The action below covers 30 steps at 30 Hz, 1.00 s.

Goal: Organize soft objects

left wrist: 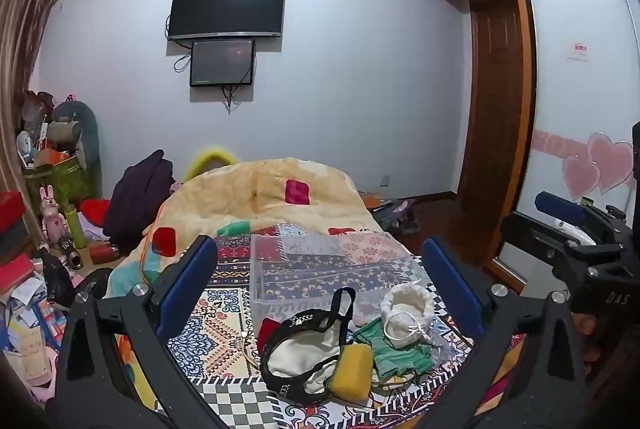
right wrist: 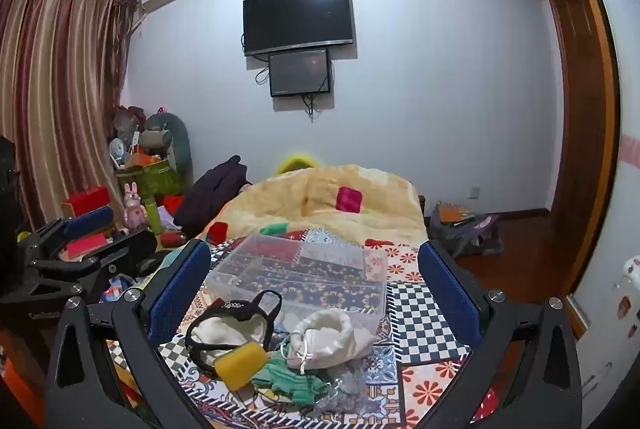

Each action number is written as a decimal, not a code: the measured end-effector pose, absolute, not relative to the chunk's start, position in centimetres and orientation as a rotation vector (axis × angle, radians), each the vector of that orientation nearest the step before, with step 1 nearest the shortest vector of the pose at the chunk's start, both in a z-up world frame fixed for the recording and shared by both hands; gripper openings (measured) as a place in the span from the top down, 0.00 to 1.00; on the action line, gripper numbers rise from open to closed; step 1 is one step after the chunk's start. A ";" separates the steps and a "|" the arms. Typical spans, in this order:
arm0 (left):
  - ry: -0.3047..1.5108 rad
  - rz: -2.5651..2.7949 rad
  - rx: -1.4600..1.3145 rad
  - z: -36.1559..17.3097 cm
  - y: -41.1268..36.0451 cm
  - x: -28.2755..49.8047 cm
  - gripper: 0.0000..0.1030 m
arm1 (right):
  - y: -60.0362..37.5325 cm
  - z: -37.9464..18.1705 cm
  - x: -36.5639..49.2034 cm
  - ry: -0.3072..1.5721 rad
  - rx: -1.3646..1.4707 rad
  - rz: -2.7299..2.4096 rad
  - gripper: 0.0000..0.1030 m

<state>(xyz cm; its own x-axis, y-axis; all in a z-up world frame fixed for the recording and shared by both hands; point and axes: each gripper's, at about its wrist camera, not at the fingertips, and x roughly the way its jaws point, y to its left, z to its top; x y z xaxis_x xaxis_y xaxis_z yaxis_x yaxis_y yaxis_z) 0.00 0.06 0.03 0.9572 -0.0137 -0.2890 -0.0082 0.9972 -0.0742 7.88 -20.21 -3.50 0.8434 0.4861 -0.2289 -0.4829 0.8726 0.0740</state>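
Patterned patchwork bedding (left wrist: 224,313) is covering the bed in a cluttered bedroom, and both tongs are hovering above it with nothing between their blue pads. Spread wide, the left gripper (left wrist: 320,281) is framing a small heap of soft things; the right gripper (right wrist: 316,285) is likewise gaping over the same heap from the other side. Lying nearest are a yellow sponge (left wrist: 352,369), a crumpled green cloth (left wrist: 396,349), a white drawstring pouch (left wrist: 406,313) and a white garment with black trim (left wrist: 308,345), all touching or overlapping one another. Everything is looking light and limp: the sponge is probably going to squash and spring back, so pinching it across its middle seems safest, while the pouch is offering a gathered neck and cord, and the garment a black strap loop standing up. The cloth is likely to drag its neighbours along. Just beyond the heap, a clear plastic box (left wrist: 320,257) is sitting lidless on the bedding, apparently holding nothing, with the pattern showing through its walls. Farther back, a yellow quilt (left wrist: 256,189) is bunching up.
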 end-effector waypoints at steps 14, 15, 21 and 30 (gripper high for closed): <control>0.279 0.004 -0.045 0.8 -0.6 -0.4 0.00 | -20.6 -3.1 7.6 0.231 0.024 0.513 0.00; 0.277 0.005 -0.043 0.8 -0.6 -0.4 0.00 | -20.7 -3.1 7.6 0.231 0.024 0.514 0.00; 0.260 0.015 -0.029 0.6 -0.7 -0.5 0.00 | -20.6 -2.8 7.5 0.224 0.022 0.514 0.00; 0.244 0.006 -0.016 0.9 -1.1 -0.9 0.00 | -20.7 -2.4 7.3 0.217 0.026 0.508 0.00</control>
<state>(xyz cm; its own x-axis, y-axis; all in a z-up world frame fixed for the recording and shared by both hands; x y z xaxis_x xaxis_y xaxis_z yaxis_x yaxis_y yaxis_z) -0.91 -1.05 0.93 0.9704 0.0045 -0.2415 -0.0084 0.9999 -0.0151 7.33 -20.73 -2.41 0.8511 0.4854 -0.2000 -0.4800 0.8738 0.0781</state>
